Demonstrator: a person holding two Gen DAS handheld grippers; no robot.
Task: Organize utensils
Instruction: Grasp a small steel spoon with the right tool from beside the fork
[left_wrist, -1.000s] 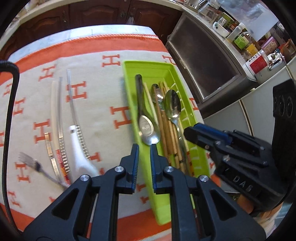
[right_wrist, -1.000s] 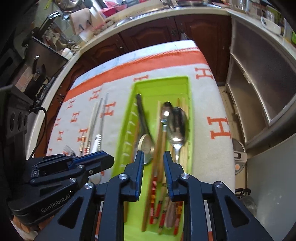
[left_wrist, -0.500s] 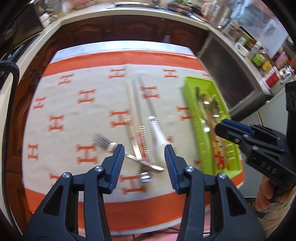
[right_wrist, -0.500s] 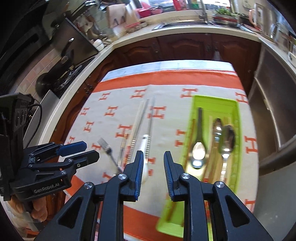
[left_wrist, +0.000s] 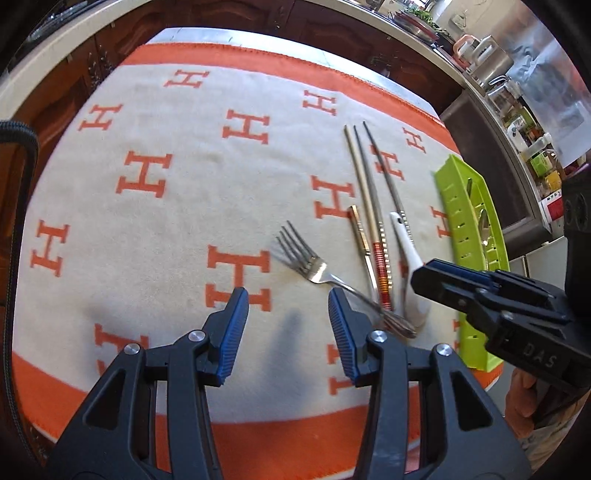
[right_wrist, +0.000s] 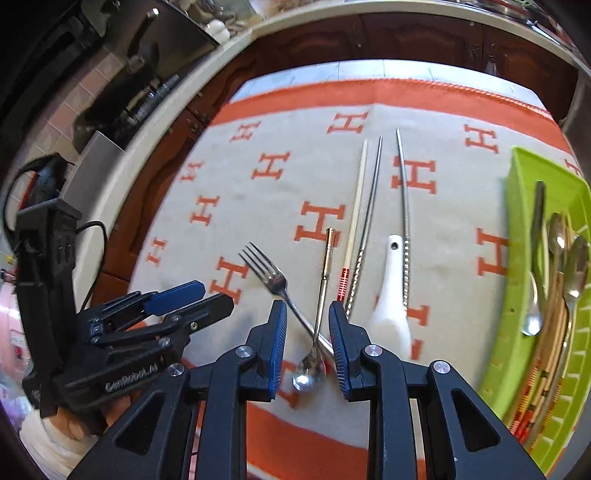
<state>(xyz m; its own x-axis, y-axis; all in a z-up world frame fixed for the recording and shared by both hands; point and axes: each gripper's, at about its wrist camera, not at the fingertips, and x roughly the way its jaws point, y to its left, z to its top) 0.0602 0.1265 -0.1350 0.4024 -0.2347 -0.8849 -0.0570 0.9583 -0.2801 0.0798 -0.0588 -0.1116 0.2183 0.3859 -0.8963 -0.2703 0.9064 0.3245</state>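
Note:
On the orange-and-cream cloth lie a fork (left_wrist: 306, 258), a small gold-handled spoon (left_wrist: 364, 243), a red-banded wooden chopstick (left_wrist: 369, 206), two metal chopsticks (left_wrist: 388, 177) and a white ceramic spoon (left_wrist: 410, 266). My left gripper (left_wrist: 288, 306) is open over bare cloth, just left of the fork's handle. In the right wrist view, my right gripper (right_wrist: 306, 325) hovers with a narrow gap over the spot where the fork (right_wrist: 271, 275) and the small spoon (right_wrist: 321, 295) cross; its pads press on neither. The green tray (right_wrist: 517, 258) at the right holds spoons and chopsticks.
The table's near edge runs just below both grippers. Dark wooden cabinets and a pale counter ring the table's far side. A stove with a dark pan (right_wrist: 122, 96) stands at the left, and jars and containers (left_wrist: 535, 155) crowd the counter at the right.
Both grippers swung left from above the green tray to the loose utensils on the cloth. The left jaws went from nearly shut to wide apart; the right jaws kept their narrow gap.

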